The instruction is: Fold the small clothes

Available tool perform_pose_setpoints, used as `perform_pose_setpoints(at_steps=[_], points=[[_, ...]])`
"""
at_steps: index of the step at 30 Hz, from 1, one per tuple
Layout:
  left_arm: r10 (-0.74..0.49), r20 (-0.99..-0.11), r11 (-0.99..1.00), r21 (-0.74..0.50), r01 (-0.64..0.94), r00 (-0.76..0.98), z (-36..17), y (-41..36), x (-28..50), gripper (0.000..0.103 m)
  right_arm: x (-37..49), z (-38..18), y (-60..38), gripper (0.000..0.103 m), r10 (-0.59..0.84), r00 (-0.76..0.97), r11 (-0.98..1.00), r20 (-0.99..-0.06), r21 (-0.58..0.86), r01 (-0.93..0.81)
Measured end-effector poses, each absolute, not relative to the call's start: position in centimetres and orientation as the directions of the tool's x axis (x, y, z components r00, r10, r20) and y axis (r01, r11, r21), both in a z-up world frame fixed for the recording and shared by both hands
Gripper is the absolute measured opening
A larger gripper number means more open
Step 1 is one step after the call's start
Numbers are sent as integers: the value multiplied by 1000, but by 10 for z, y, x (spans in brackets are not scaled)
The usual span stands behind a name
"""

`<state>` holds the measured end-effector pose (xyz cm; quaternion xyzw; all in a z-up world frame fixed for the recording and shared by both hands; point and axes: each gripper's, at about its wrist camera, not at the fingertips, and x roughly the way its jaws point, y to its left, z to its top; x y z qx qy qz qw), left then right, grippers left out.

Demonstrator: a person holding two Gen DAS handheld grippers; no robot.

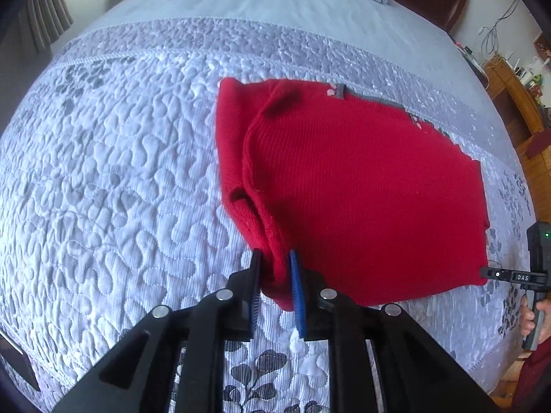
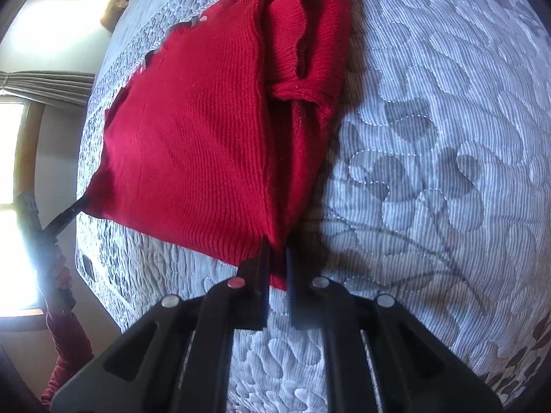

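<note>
Nearest the lens in the left wrist view, the left claw (image 1: 275, 258) is pinching one near corner of the small red ribbed-knit garment (image 1: 361, 186), a bunch of cloth squeezed between its blue-padded fingers (image 1: 296, 285). Likewise the right claw (image 2: 276, 251) is gripping the other near corner, its black fingers clenched on a thinner fold of the same knit. Between the two, the near edge is being held just off the pale grey quilted bedspread (image 1: 103, 172), while the far part of the garment is lying on the bed.

Judging by the way it is sagging and creasing, the knit is light, soft and floppy, with no stiffness of its own, so it is likely to droop wherever it is unsupported. Its ribbing looks stretchy, so pulling hard is probably going to distort it. One side is already lying doubled over, with a loose sleeve (image 2: 310, 41) on top that could slip out. Corners and hems are looking like the soundest places to hold, both at once, keeping the edge taut.
</note>
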<state>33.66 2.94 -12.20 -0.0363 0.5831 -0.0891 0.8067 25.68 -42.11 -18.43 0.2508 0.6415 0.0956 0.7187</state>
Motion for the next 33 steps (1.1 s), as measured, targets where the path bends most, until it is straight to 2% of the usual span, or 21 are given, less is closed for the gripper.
perform_pose_setpoints(at_steps=[7,12,15,18,21,25,33], points=[[-162,-918,987,-149,62,362,-94,59,325,18,257,-188,-427,7,469,153,850,-870,492,191],[-173,-921,983,-140,118,349,-101,41,335,18,258,-188,-427,8,465,160,847,-871,490,205],[-216,-933,972,-177,155,289,-124,18,344,18,257,-188,-428,8,470,159,839,-868,495,226],[-169,-955,976,-128,175,243,-157,2,355,18,258,-186,-428,8,460,150,842,-875,483,238],[-170,-967,977,-140,162,189,-191,5,364,20,261,-182,-423,8,436,133,856,-890,455,244],[-173,-964,971,-133,199,199,-192,3,360,19,264,-181,-421,8,417,110,856,-902,431,284],[-294,-936,952,-269,146,196,-167,31,362,21,284,-132,-396,7,385,172,860,-907,420,291]])
